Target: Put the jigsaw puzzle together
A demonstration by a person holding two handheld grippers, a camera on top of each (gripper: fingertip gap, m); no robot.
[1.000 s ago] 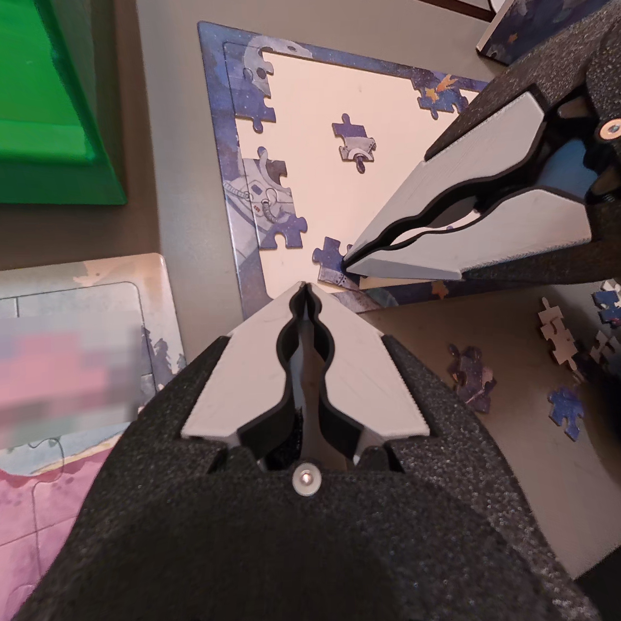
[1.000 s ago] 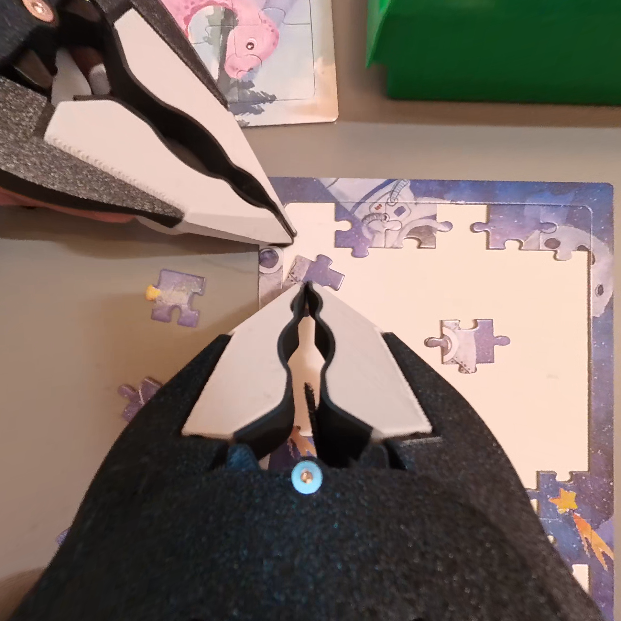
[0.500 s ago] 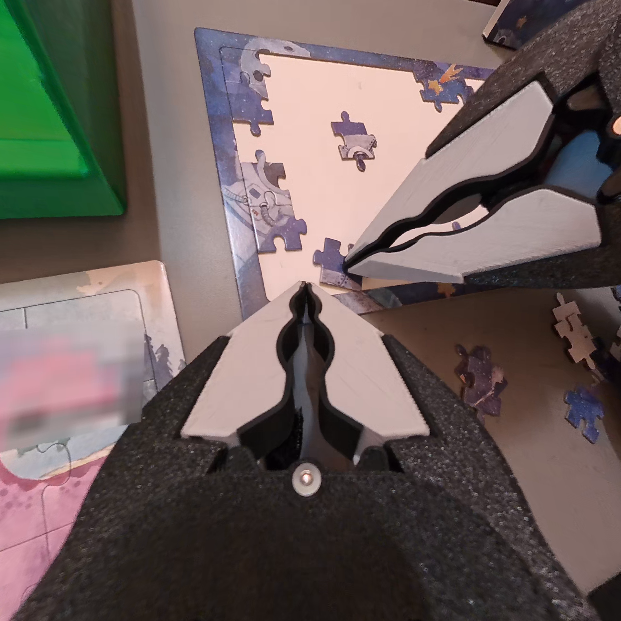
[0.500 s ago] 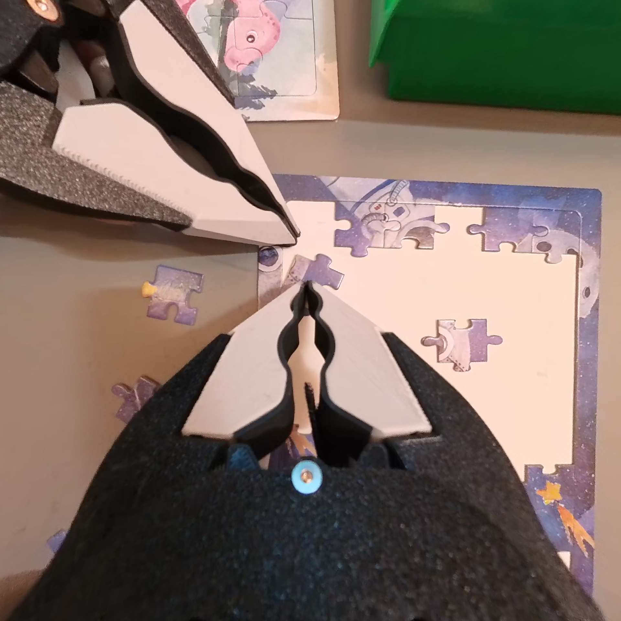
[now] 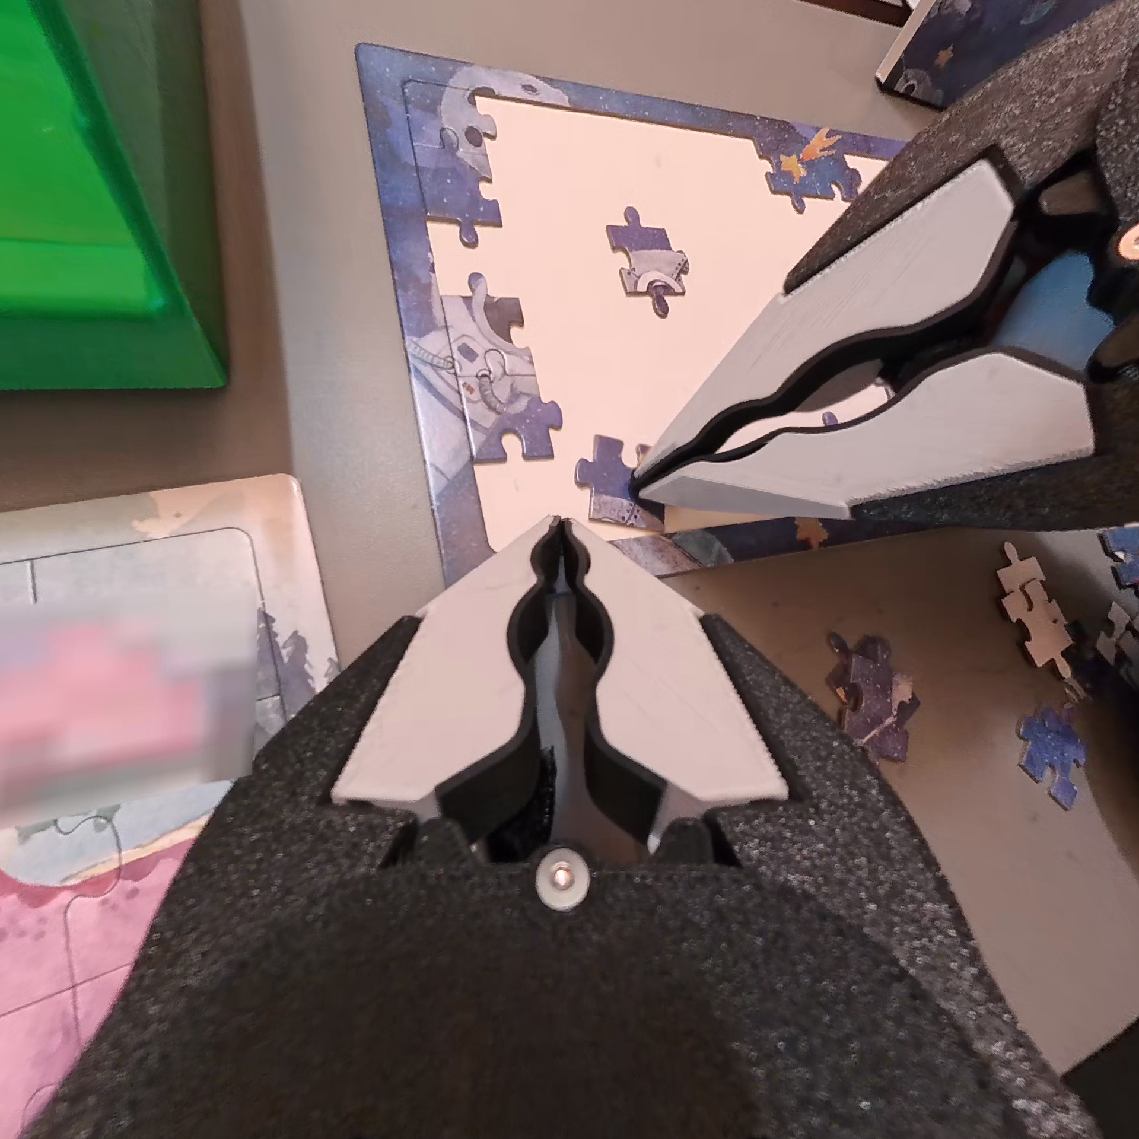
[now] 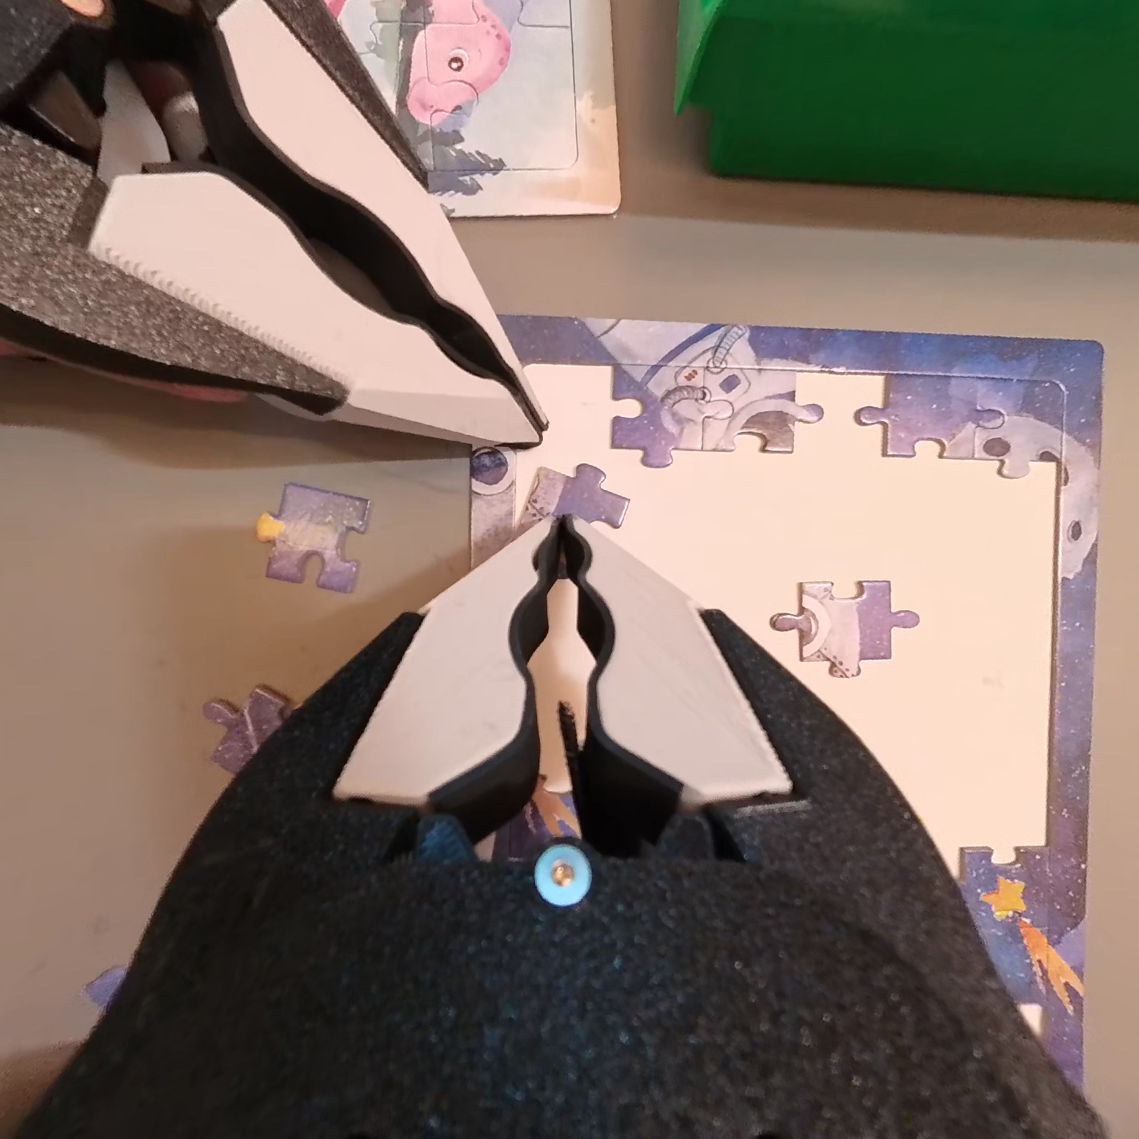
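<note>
The blue space puzzle tray (image 5: pixel 394 259) (image 6: pixel 1078 555) lies on the table with a cream, mostly bare inside. A few pieces sit along its edges (image 6: pixel 702 407) (image 5: pixel 493 382). A loose piece (image 6: pixel 844 628) (image 5: pixel 647 262) lies in the middle. My right gripper (image 6: pixel 562 522) is shut, its tips resting on another loose blue piece (image 6: pixel 585 496) (image 5: pixel 607 477) in the tray's corner; it also shows in the left wrist view (image 5: pixel 638 487). My left gripper (image 5: pixel 559 522) is shut and empty, its tips at the same corner of the tray, also seen in the right wrist view (image 6: pixel 537 434).
Loose pieces lie on the table beside the tray (image 6: pixel 317 536) (image 6: pixel 246 727) (image 5: pixel 875 702) (image 5: pixel 1054 752). A green bin (image 6: pixel 924 92) (image 5: pixel 92 216) and a pink assembled puzzle (image 6: pixel 493 105) (image 5: pixel 154 647) stand beyond the tray. A puzzle box (image 5: pixel 961 49) is at the far edge. Only a small space, under 4 cm, lies between the two pairs of fingers.
Very little. Both grippers stay shut at the tray's corner, and the views have shifted only slightly.
</note>
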